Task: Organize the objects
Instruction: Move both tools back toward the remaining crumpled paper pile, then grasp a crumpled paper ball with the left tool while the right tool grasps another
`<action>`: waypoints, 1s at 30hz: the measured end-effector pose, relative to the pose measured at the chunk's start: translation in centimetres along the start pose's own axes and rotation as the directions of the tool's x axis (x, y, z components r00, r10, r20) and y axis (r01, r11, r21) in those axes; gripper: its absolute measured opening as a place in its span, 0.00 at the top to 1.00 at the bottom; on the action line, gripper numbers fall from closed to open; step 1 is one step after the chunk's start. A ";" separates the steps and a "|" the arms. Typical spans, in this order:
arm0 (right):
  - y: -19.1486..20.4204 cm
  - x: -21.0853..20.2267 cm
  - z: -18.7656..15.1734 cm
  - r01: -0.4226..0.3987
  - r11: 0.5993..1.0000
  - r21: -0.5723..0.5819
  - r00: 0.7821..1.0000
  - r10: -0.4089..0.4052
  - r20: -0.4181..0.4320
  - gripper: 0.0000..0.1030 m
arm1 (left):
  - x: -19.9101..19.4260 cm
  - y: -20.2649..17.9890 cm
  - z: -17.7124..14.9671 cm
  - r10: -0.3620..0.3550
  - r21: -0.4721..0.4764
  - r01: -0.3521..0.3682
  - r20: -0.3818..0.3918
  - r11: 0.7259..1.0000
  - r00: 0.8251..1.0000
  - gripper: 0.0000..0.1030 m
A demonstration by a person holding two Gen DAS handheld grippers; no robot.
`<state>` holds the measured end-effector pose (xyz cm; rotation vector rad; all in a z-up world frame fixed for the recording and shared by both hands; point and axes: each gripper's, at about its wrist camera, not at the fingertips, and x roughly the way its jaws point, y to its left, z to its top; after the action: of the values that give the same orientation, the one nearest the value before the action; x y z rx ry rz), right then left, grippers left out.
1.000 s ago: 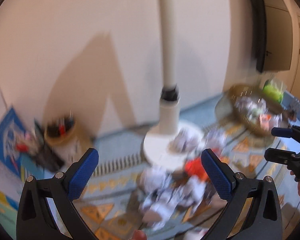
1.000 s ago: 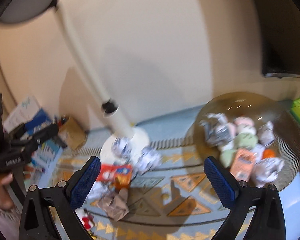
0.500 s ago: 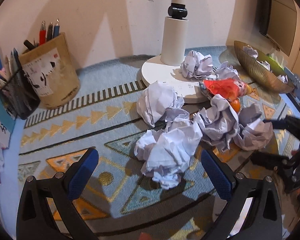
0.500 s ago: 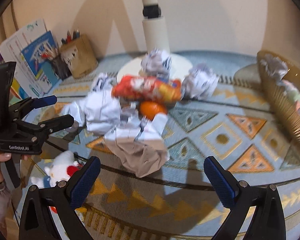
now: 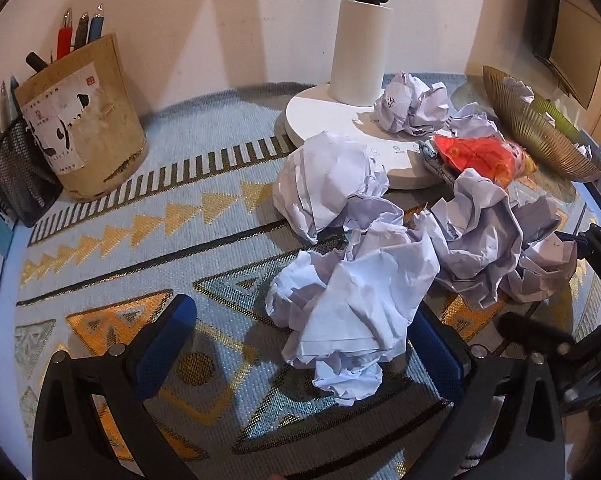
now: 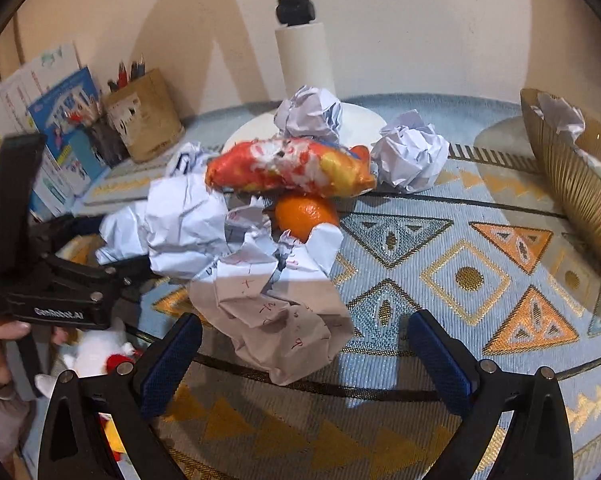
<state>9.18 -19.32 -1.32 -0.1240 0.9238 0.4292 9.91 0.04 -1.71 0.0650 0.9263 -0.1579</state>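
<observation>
Both tools came in low over the clutter, jaws spread wide, nothing gripped. Left tool [image 5: 300,344] bracketed the nearest crumpled white paper ball [image 5: 352,304]; the paper lay between its blue pads [image 5: 164,344], seemingly touching the right one, so a closing pinch looked like the step in hand. Right tool [image 6: 300,360] sat just short of a flattened brownish paper wad [image 6: 284,320], with an orange [image 6: 306,214] and a red-and-yellow snack packet [image 6: 288,170] heaped behind it.

The heap crowded the white lamp base [image 5: 340,120] on the patterned mat [image 5: 140,248] covering the bench. Likely gathered there as loose waste awaiting sorting.

Containers:
- Gold ribbed bowl [image 6: 572,184] at the right edge held at least one crumpled paper; the rest of its inside was hidden by the rim. Probably the drop point for the paper.
- Tan pen holder [image 5: 80,124] stood upright by the wall, pens poking out.
- Black mesh cup [image 5: 16,172] just beside it, also with pens; contents otherwise hard to read.

White plush toy [image 6: 96,352] lay low at the left of the right tool's view.
</observation>
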 end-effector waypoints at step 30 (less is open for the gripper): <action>1.2 -5.0 -1.0 -0.011 0.998 -0.066 0.966 0.028 0.258 0.47 | -4.7 1.7 -1.0 -0.033 -0.070 0.053 0.254 0.996 0.967 0.57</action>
<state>5.37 -20.06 2.13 -0.1137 0.6546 0.4810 6.59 2.31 1.42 -0.0460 0.6786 -0.1666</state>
